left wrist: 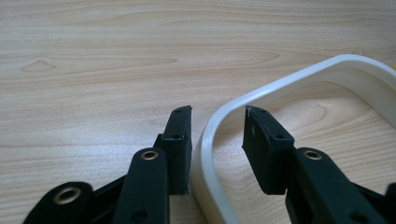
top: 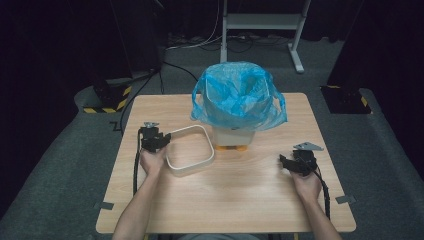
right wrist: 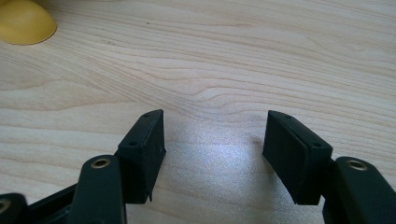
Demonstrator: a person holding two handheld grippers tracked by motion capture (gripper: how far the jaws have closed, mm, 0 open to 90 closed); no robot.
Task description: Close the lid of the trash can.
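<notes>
A white rounded-square ring lies flat on the wooden table, left of centre. My left gripper is at the ring's left side, one jaw outside its wall and one inside. In the left gripper view the ring curves between the jaws of the left gripper. The outer pad sits close against the wall and the inner pad stands apart from it. Over bare wood at the right, my right gripper is open with nothing between its jaws.
Behind the ring stands a small pale bin on orange feet, lined with a blue plastic bag that spills over its rim. One yellow-orange foot appears in the right gripper view. Dark floor and stands surround the table.
</notes>
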